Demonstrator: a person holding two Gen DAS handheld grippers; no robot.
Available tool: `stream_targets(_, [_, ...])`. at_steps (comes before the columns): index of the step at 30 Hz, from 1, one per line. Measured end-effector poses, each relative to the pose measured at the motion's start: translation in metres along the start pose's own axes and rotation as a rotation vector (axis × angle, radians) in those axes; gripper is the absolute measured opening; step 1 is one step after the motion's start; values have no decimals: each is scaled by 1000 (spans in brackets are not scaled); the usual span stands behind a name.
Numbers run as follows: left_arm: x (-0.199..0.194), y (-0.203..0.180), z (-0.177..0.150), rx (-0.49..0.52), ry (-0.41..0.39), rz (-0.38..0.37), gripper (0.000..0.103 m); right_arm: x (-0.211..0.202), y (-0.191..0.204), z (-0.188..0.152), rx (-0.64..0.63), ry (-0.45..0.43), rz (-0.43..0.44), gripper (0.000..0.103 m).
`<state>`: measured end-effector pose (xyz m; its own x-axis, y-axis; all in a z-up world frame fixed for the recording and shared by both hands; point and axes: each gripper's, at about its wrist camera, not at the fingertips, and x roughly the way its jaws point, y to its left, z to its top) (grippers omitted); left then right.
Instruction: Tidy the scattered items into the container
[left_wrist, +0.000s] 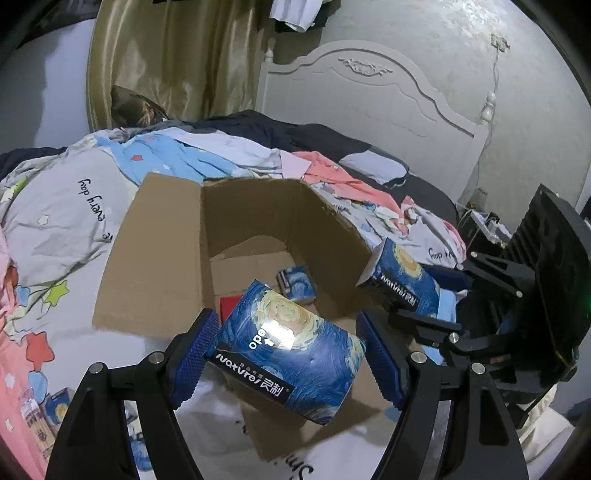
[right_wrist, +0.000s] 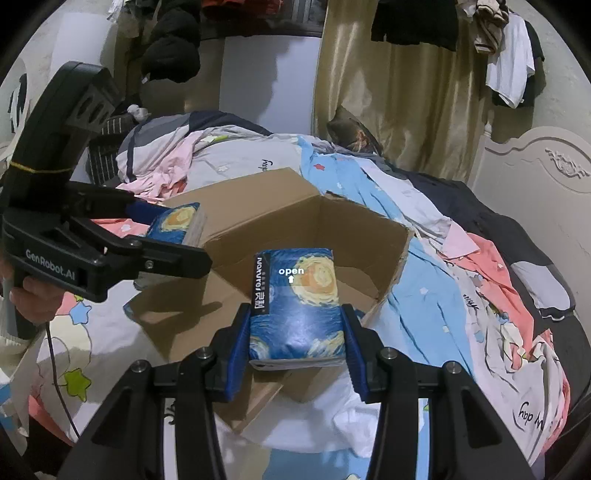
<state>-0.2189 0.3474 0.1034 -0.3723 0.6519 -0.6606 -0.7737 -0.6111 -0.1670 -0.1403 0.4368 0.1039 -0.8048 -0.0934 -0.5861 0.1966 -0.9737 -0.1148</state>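
An open cardboard box (left_wrist: 251, 221) (right_wrist: 280, 206) lies on the bed. My left gripper (left_wrist: 286, 358) holds a blue starry-print tissue pack (left_wrist: 291, 350) over the box's near edge; its left pad touches the pack, the right pad stands slightly off. My right gripper (right_wrist: 293, 345) is shut on a second blue tissue pack (right_wrist: 299, 302) above the box's near side. Each gripper shows in the other view: the right one (left_wrist: 436, 306) with its pack (left_wrist: 399, 280), the left one (right_wrist: 166, 240) with its pack (right_wrist: 177, 223). A small blue pack (left_wrist: 297, 282) and a red item (left_wrist: 231, 306) lie inside the box.
The bed is covered with a star-print quilt (left_wrist: 62, 221) and loose pink and blue clothes (right_wrist: 424, 258). More blue packs (left_wrist: 55, 406) lie at the left on the quilt. A white headboard (left_wrist: 362, 96) and gold curtain (left_wrist: 166, 62) stand behind.
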Motion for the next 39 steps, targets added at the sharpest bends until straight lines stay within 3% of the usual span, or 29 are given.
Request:
stream_targets(21, [72,23,30,-8,61,-18,78,54,-26,13,16,26,9,43])
stream_targets(33, [65,19,29,-16,49,16,81,55,-28,14,21,28,16,43])
stream_targets(39, [57,13,29,-14,44,20,90,51,-26,14,22,23,18,43])
